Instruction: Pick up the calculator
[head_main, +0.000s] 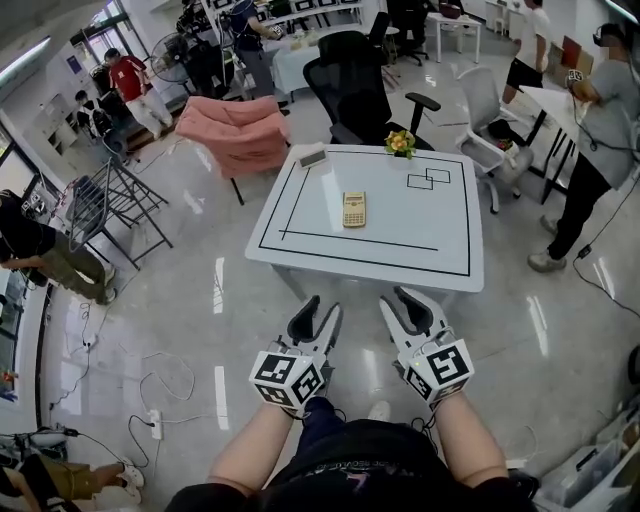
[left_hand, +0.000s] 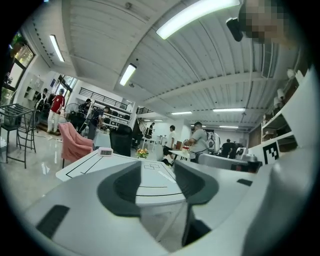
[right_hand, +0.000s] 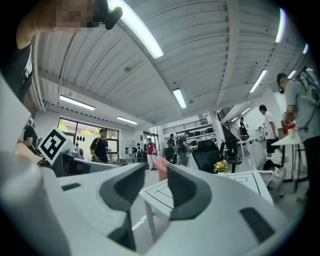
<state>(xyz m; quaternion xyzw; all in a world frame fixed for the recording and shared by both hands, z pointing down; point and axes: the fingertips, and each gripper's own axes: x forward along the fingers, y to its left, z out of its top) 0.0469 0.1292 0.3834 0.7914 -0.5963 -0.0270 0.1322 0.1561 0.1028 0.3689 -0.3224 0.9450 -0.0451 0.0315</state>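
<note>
1. Head view: the left gripper (head_main: 322, 310) and right gripper (head_main: 398, 300) are held side by side over the floor. Their fingertips stop just short of the near edge of the white table (head_main: 440, 250).
2. The calculator (head_main: 354, 209) lies flat on the table, well beyond both sets of fingertips. It sits ahead of the space between the two grippers and touches neither.
3. Left gripper view: the left gripper (left_hand: 156, 166) has its fingers (left_hand: 131, 182) partly apart. Nothing is between them, only the tabletop (left_hand: 90, 165) farther ahead.
4. Right gripper view: the right gripper (right_hand: 156, 172) shows a narrower gap between its fingers (right_hand: 182, 192), and it is also empty. The table's corner (right_hand: 165, 196) stands beyond the tips.
5. Past the calculator, a small white display (head_main: 313, 156) and yellow flowers (head_main: 400, 143) sit at the table's far edge.
</note>
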